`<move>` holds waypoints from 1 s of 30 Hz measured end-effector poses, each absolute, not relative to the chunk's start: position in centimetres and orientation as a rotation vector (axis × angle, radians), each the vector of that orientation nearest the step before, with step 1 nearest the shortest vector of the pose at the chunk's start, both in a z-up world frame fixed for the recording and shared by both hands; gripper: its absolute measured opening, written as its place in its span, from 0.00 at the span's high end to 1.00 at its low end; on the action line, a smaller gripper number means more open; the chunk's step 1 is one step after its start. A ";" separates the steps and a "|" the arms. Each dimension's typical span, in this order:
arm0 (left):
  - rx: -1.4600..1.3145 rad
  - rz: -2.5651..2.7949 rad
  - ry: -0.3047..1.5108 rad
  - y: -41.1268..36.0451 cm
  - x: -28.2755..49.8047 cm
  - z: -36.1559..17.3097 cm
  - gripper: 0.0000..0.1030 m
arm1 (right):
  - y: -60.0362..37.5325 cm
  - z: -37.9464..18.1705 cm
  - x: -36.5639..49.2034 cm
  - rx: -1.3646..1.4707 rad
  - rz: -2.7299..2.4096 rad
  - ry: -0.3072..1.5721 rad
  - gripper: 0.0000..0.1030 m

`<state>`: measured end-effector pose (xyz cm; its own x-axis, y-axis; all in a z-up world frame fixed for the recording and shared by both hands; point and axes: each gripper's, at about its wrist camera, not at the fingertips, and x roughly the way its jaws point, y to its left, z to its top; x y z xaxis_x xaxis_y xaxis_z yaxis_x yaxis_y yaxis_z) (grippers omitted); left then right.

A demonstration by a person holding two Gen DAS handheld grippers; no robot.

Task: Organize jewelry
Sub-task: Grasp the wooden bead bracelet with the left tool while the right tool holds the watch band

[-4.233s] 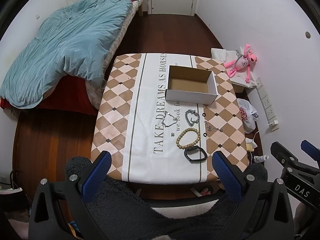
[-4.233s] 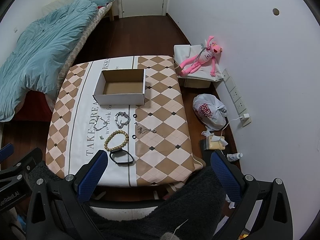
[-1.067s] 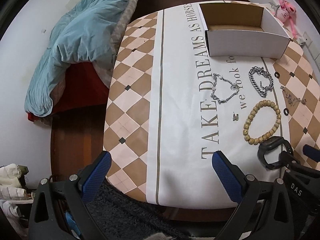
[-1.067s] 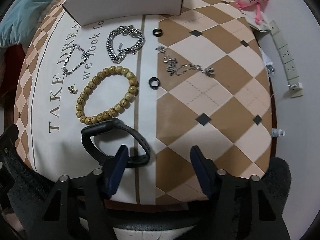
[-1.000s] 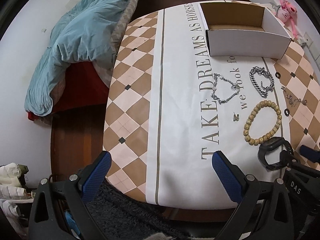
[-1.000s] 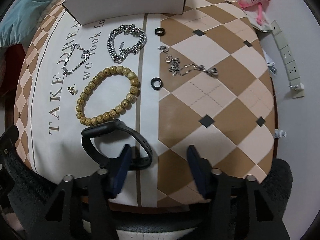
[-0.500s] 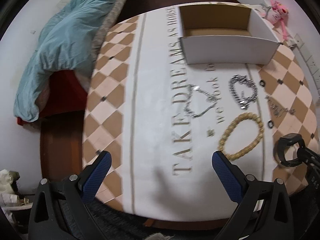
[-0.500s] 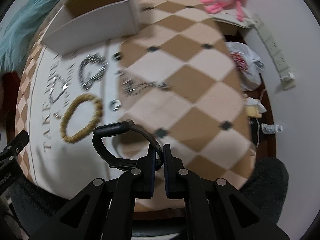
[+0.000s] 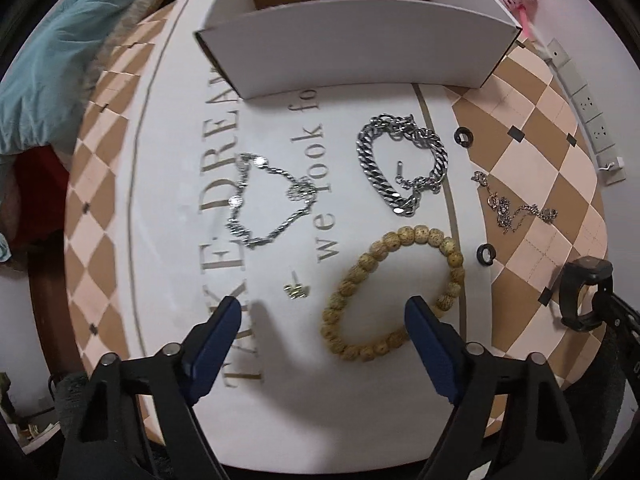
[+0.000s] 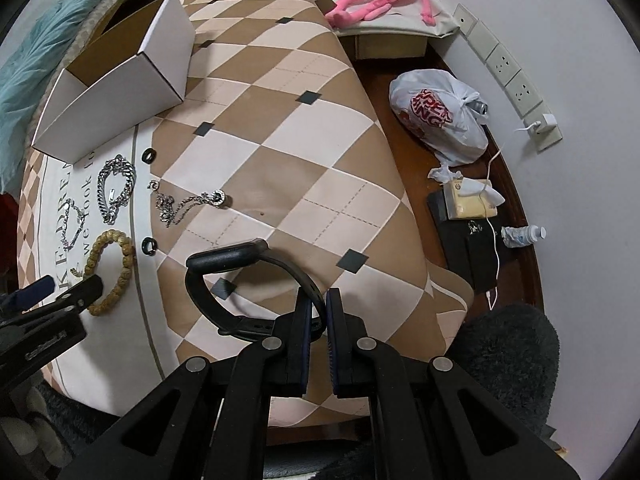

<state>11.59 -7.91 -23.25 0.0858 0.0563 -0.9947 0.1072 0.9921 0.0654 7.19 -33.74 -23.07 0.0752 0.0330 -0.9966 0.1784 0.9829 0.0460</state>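
My right gripper [image 10: 319, 312] pinches the strap of the black smartwatch [image 10: 224, 276], held up over the tablecloth's [image 10: 280, 128] near corner. My left gripper [image 9: 320, 334], its jaws just narrowing yet apart, straddles the near side of the wooden bead bracelet [image 9: 394, 294], gripping nothing. That bracelet, nearer my left hand, runs its long axis diagonally toward the white cardboard box [image 9: 352, 56] beyond.

Matt printed cloth table cover [image 9: 168, 168], smooth white cardboard box [image 9: 352, 52] with brown inside, shiny metal curb-chain bracelet [image 9: 400, 164], grainy wooden bead bracelet [image 9: 394, 294], matt black rubbery watch band [image 10: 224, 280], glossy plastic bag [image 10: 440, 120]
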 end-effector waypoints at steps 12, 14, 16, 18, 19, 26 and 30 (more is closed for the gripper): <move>0.052 -0.124 1.418 -8.0 11.1 -22.1 0.93 | -32.8 -23.7 6.7 0.164 -0.094 1.509 0.93; 0.036 -0.135 1.406 -7.8 10.6 -21.0 0.93 | -32.6 -23.4 6.7 0.165 -0.088 1.502 0.93; 0.015 -0.148 1.383 -7.0 10.1 -19.6 0.94 | -32.3 -23.0 6.8 0.173 -0.079 1.496 0.93; -0.004 -0.155 1.366 -6.6 9.9 -18.1 0.94 | -32.1 -22.6 6.8 0.181 -0.070 1.488 0.93; -0.011 -0.160 1.352 -6.4 9.5 -17.5 0.94 | -32.0 -22.3 6.9 0.187 -0.063 1.483 0.93; -0.102 -0.197 1.362 -4.9 9.6 -17.4 0.92 | -30.8 -21.0 7.6 0.191 -0.033 1.456 0.93; -0.055 -0.207 1.351 -6.9 9.3 -17.9 0.54 | -30.8 -21.2 7.5 0.192 -0.044 1.461 0.93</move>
